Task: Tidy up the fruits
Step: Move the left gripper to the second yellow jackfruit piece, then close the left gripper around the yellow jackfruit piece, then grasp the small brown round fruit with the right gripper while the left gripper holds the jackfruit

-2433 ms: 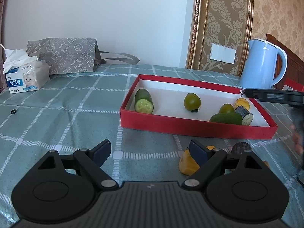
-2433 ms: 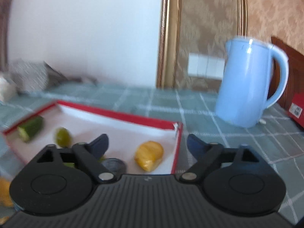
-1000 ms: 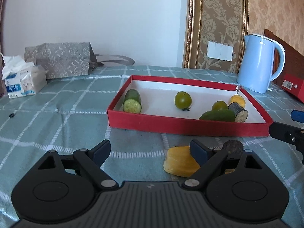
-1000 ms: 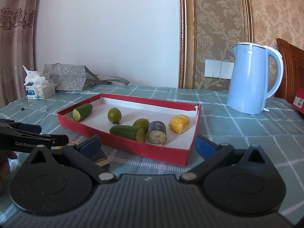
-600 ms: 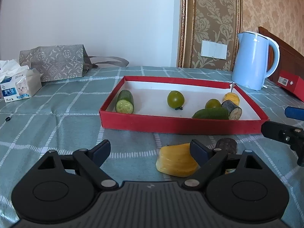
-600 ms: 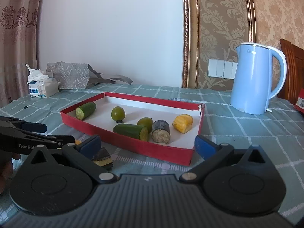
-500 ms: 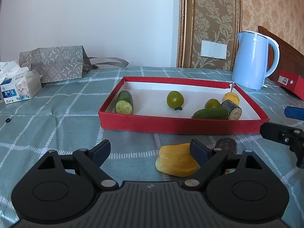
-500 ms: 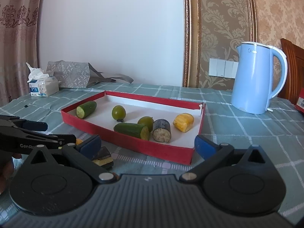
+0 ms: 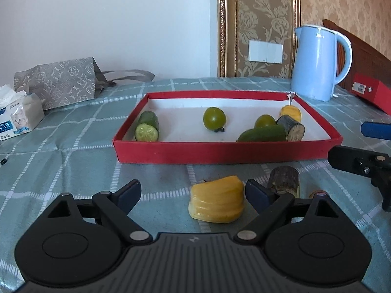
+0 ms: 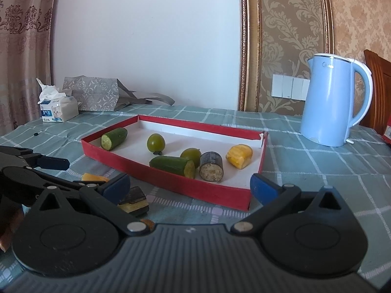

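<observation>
On the checked tablecloth a yellow jackfruit piece [image 9: 217, 202] lies between the fingers of my left gripper [image 9: 193, 191], close to the right pad. The jaws are opening and do not press on it. Just behind that finger stands a dark cane stub [image 9: 283, 178]. The red tray [image 9: 220, 151] holds a cucumber end [image 9: 146, 129], a green tomato [image 9: 214, 118], a long cucumber [image 9: 262, 133], another cane piece [image 9: 292, 128] and a yellow piece [image 9: 290, 112]. My right gripper [image 10: 190, 190] is open and empty in front of the tray's near wall [image 10: 171, 180]. A dark-and-yellow chunk [image 10: 134, 200] lies beside its left finger.
A blue kettle [image 9: 317, 63] stands behind the tray's right corner, and a red box [image 9: 371, 90] lies beyond it. A tissue pack [image 9: 17, 117] and a grey paper bag [image 9: 58, 83] sit at the far left. A small black ring [image 9: 2, 161] lies on the cloth.
My left gripper has shifted so that the yellow piece, earlier half hidden behind its right finger, now lies between the fingers. The right gripper drew back from over the tray, then held still.
</observation>
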